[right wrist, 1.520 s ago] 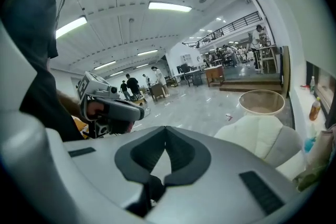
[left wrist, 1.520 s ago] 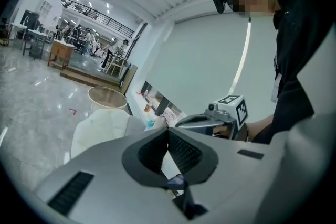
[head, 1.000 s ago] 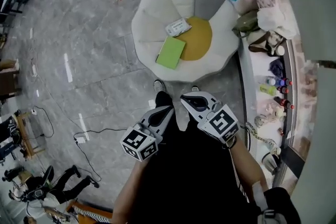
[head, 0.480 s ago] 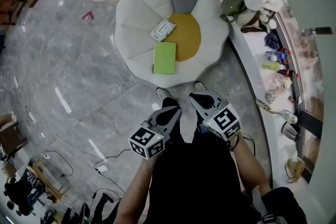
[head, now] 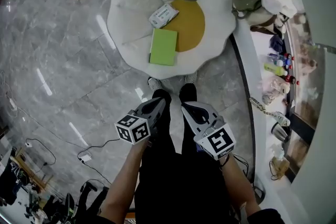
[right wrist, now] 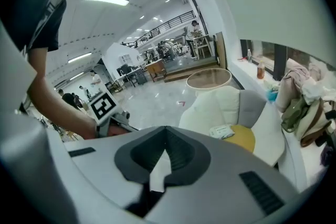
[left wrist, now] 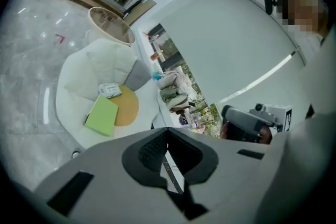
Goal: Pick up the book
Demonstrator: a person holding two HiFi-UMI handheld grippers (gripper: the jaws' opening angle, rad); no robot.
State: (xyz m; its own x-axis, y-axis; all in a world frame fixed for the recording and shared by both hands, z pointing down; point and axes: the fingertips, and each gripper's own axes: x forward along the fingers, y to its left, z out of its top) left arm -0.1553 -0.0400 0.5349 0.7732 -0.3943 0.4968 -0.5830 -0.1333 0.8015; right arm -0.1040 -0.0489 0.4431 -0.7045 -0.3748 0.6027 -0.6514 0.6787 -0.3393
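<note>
The left tool (head: 156, 105) and right tool (head: 189, 107) are both pressed together and empty, side by side; the green book (head: 163, 46) lies flat on the white seat (head: 131, 23), well ahead of both; it looks thin, stiff and light, probably best pinched along its near edge.

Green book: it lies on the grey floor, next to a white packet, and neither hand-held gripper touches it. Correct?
No. The head view shows the green book lying on the flower-shaped cushion, not the floor. The white packet is next to it, and neither the left hand-held gripper nor the right hand-held gripper touches it.
</note>
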